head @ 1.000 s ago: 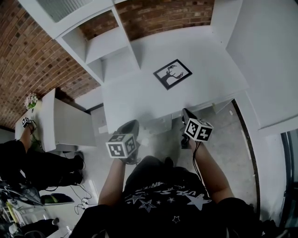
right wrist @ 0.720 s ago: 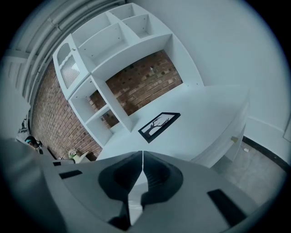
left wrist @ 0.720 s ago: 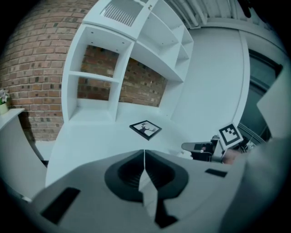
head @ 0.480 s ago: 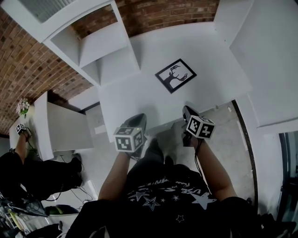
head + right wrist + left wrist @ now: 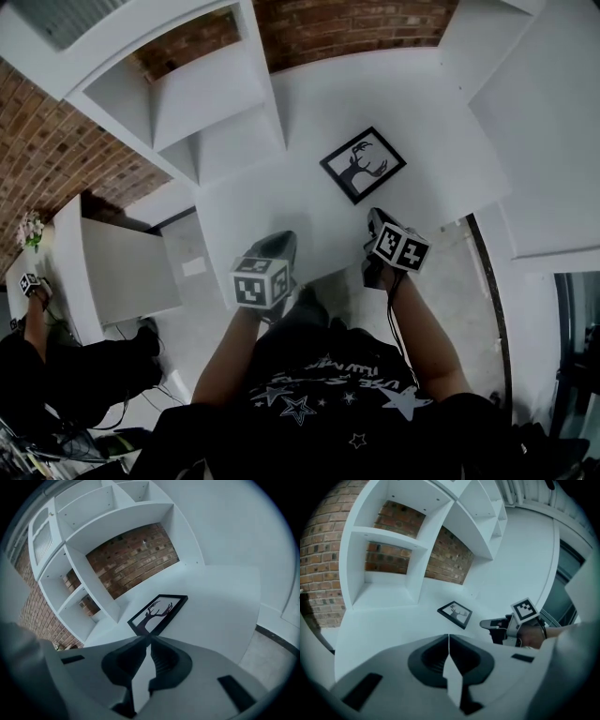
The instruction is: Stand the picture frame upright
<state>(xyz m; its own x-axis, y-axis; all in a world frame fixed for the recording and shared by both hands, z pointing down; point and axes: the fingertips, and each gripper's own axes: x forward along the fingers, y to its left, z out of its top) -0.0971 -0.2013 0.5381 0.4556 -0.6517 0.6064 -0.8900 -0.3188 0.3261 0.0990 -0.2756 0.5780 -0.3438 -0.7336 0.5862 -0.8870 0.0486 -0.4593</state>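
Picture frame lies flat on desk, untouched | we bring left gripper and right gripper nearer than a second ago, jaws together, empty | we judge: approach only, lifting ahead

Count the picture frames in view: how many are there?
1. The picture frame lies flat on the white desk, just ahead of the right hand-held gripper. Parts of the shelf unit are unseen; another may hide there.

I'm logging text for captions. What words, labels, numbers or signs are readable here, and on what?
Black T-shirt: pale lettering among stars, upside down in the head view, too blurred to read.
Marker cubes: black-and-white square codes only, no letters or numbers.
Picture frame: a stag silhouette, no words.
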